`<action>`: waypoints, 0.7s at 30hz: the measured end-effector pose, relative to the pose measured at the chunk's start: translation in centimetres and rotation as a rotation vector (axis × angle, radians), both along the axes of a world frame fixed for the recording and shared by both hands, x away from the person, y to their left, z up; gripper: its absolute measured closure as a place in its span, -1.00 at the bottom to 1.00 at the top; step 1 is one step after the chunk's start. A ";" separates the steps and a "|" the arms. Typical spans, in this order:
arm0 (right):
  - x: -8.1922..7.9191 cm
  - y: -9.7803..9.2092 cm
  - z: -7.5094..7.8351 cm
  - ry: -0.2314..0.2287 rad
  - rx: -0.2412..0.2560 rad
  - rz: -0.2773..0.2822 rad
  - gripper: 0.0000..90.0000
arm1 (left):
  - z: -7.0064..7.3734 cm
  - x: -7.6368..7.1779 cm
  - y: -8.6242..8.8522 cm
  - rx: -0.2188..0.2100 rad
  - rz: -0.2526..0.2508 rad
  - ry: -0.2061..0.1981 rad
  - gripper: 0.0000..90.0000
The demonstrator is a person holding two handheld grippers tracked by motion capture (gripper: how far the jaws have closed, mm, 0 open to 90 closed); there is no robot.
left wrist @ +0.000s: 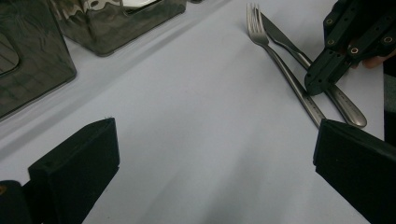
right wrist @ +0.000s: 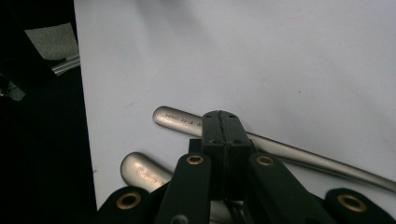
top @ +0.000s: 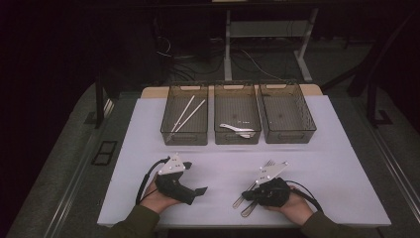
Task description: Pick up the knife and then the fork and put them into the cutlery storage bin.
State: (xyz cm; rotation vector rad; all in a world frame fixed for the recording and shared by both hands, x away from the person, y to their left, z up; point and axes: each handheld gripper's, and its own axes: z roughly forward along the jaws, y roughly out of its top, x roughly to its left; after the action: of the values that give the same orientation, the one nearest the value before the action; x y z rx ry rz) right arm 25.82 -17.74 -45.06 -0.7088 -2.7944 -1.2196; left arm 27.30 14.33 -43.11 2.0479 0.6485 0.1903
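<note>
1. High view: three dark see-through bins stand in a row along the far edge of the white tabletop [top: 317,148]. The left bin [top: 184,114] already holds two white chopsticks [top: 188,113], the middle bin [top: 237,113] holds white spoons [top: 237,130], and the right bin [top: 286,113] has nothing in it that I can see. A metal fork [top: 256,179] and a metal knife [top: 249,207] lie near the front edge of the tabletop, right of the middle, crossing under your right gripper [top: 246,195]. Your left gripper [top: 199,192] rests near the front edge, left of the middle, well apart from the cutlery. So I judge the sorting is partly done: the fork and the knife are left, and the right bin probably waits for them.

2. Left gripper view: your left gripper's jaws stand wide open with only bare tabletop between them, holding nothing. Farther off, the fork [left wrist: 280,65] and the knife [left wrist: 308,65] lie side by side and cross near the handles, and your right gripper [left wrist: 317,84] comes down on them there.

3. Right gripper view: your right gripper [right wrist: 223,128] has its jaws pressed together, no gap between them. The tip sits over the fork handle [right wrist: 280,151], and the knife handle [right wrist: 142,170] lies just beside. I cannot tell if the jaws truly pinch a handle or only touch it, so no lift is proven yet.
</note>
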 end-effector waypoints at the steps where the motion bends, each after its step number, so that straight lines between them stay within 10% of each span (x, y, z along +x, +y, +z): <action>1: 0.1 0.1 0.0 -0.002 0.003 -0.002 0.99 | 0.0 0.0 0.0 0.001 0.000 -0.001 -1.00; 21: 1.9 2.7 -0.1 -0.039 -0.002 -0.021 1.00 | 0.0 -0.1 0.0 -0.002 -0.002 -0.001 -1.00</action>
State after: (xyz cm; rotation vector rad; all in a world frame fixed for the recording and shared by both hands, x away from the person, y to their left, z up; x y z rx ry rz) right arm 27.74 -15.07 -45.17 -0.7237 -2.8270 -1.2478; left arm 27.24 14.32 -43.06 2.0465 0.6453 0.1895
